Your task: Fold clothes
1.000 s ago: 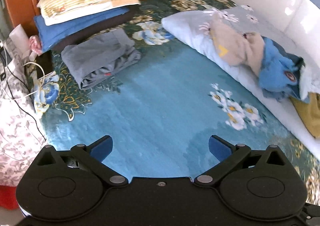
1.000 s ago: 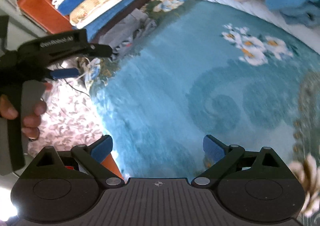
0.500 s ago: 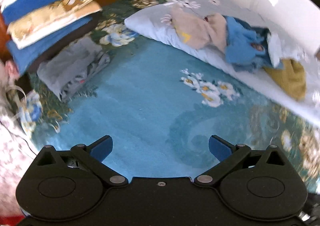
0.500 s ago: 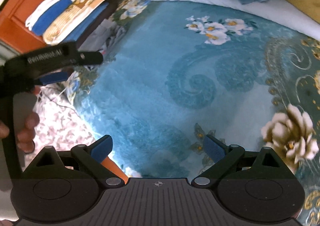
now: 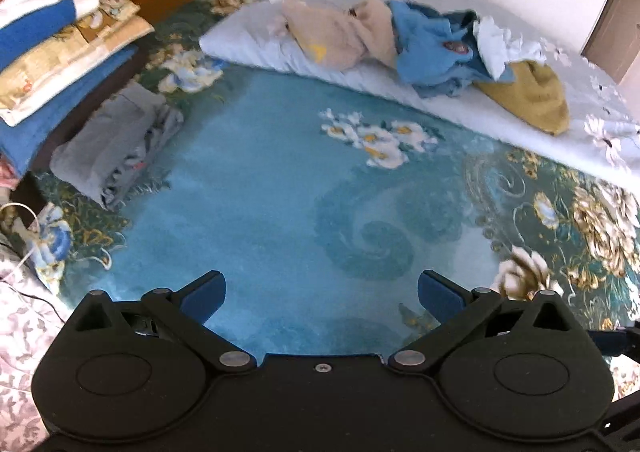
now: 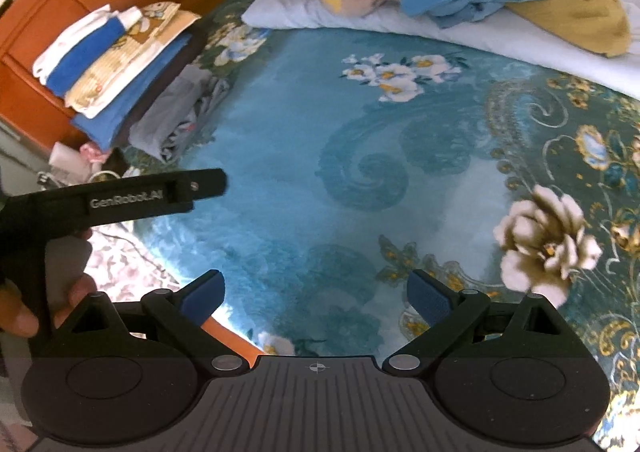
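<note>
My left gripper (image 5: 320, 292) spread wide, empty, over teal bedspread (image 5: 280, 192) | my right gripper (image 6: 316, 292) likewise wide, empty | unfolded clothes heap (image 5: 436, 48) far side on pale quilt (image 5: 256, 48) | grey folded garment (image 5: 116, 144) beside linen stack (image 5: 60, 64).

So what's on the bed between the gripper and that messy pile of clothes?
Nothing. In the left wrist view, only bare blue flowered blanket lies between the open left gripper and the unfolded clothes pile on the pale quilt.
</note>
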{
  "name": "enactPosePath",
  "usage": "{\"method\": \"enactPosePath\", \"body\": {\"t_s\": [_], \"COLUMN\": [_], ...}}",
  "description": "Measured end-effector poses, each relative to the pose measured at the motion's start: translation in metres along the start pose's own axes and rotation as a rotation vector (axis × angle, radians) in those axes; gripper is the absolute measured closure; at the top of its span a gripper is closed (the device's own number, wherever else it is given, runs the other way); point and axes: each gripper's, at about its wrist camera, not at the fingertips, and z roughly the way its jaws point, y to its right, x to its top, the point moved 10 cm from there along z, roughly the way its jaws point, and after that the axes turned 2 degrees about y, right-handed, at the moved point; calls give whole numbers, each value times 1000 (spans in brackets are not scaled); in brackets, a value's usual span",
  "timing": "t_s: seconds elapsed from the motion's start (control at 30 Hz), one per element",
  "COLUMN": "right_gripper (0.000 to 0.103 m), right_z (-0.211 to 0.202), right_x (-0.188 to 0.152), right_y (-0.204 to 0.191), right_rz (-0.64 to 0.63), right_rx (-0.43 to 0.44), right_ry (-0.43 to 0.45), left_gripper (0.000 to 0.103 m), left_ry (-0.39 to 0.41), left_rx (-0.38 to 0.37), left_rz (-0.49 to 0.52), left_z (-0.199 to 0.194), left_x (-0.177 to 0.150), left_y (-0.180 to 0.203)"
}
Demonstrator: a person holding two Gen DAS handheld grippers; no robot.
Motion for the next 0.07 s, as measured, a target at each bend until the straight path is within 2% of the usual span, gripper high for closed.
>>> {"method": "enactPosePath", "body": {"t_s": [0.07], "right_gripper": [5], "right_z": [-5], "right_x": [-2], "right_y": [1], "right_rz": [8], "right_rx": [-18], "right_ry": [9], "left_gripper": [1], "left_ry": [11], "left_rx": [-4], "left_rz": [2], "left_z": [-3], "left_x": [1], "left_y": [-2]}}
